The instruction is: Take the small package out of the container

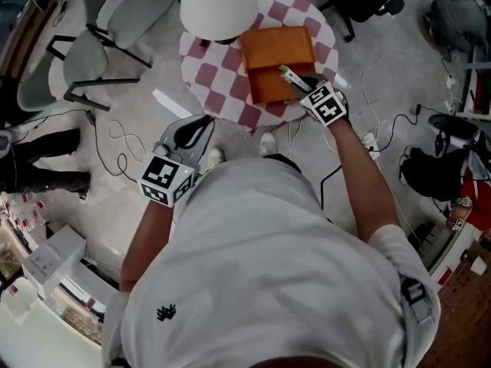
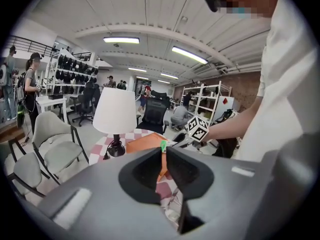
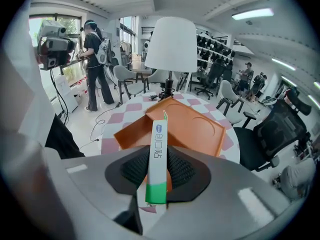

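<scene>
Right gripper (image 3: 159,170) is clamped on the small package (image 3: 158,141). It's a slim white box with a green end, standing on its edge between the pads. The green end pokes back out behind the jaws and the white end sticks forward over the orange tray (image 3: 200,126). From the head view, the package sits at the tray's near right corner. I can't tell if its far tip touches the tray or is just above it.

The tray lies on the round table with the red-and-white checked cloth (image 1: 207,71). It looks like two orange pieces overlapping, the upper one with shallow round recesses.

The lamp with the white shade (image 1: 219,2) stands on the table just beside the tray's far left corner.

Left gripper (image 2: 163,154) has its jaws all but together, only a thin slit between them, and holds nothing. It's well back from the tray, off the table's near left edge and over the floor, pointed toward the tray.

Grey chairs (image 1: 92,44) sit further left of the tray, off the table.
</scene>
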A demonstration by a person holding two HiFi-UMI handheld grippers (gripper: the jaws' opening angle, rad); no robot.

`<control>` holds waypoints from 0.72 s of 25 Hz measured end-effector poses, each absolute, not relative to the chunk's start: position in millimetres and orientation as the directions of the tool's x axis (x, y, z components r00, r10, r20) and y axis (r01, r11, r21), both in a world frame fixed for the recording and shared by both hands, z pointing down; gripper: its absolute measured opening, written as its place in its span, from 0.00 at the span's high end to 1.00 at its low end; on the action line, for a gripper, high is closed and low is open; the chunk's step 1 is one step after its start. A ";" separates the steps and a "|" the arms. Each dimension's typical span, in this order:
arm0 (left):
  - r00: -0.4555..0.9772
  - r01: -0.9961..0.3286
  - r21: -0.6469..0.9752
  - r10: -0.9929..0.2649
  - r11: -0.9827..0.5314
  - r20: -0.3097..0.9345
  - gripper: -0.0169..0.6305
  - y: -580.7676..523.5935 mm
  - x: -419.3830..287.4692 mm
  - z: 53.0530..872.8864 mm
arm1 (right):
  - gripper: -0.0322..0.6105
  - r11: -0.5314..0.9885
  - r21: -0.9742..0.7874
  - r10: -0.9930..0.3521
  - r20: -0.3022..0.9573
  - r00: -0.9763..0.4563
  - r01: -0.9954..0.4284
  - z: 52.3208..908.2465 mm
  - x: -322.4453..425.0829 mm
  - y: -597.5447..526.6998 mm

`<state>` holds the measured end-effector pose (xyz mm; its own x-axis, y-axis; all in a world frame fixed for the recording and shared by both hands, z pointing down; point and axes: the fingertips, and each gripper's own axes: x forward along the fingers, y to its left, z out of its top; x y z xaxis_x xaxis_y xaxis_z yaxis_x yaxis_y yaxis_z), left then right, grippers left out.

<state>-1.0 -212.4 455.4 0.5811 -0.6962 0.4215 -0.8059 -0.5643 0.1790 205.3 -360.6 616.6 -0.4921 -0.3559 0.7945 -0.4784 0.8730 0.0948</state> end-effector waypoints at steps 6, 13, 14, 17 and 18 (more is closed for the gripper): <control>0.642 -0.754 0.184 -0.648 -0.631 0.410 0.85 -199.3 -5.8 460.5 | 0.80 0.841 0.103 -0.400 0.779 -0.483 -0.531 577.0 200.7 -333.7; 0.695 -0.703 0.202 -0.600 -0.682 0.396 0.85 -185.6 -23.6 462.5 | 0.81 0.786 0.126 -0.476 0.748 -0.463 -0.605 533.9 194.6 -299.6; 0.702 -0.695 0.203 -0.591 -0.690 0.397 0.85 -182.6 -26.2 463.4 | 0.80 0.777 0.127 -0.486 0.743 -0.460 -0.617 529.2 193.7 -293.6; 0.721 -0.672 0.205 -0.566 -0.712 0.401 0.85 -174.7 -34.9 466.9 | 0.80 0.747 0.120 -0.514 0.727 -0.454 -0.654 516.6 188.8 -274.6; 0.726 -0.665 0.204 -0.558 -0.719 0.402 0.85 -172.7 -37.6 467.7 | 0.80 0.738 0.118 -0.524 0.721 -0.453 -0.665 512.4 186.7 -268.4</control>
<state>-37.6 -172.7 467.7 0.7264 -0.5578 0.4016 -0.6646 -0.7189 0.2036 186.7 -268.4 512.4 -0.4533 -0.5241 0.7210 -0.6649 0.7375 0.1181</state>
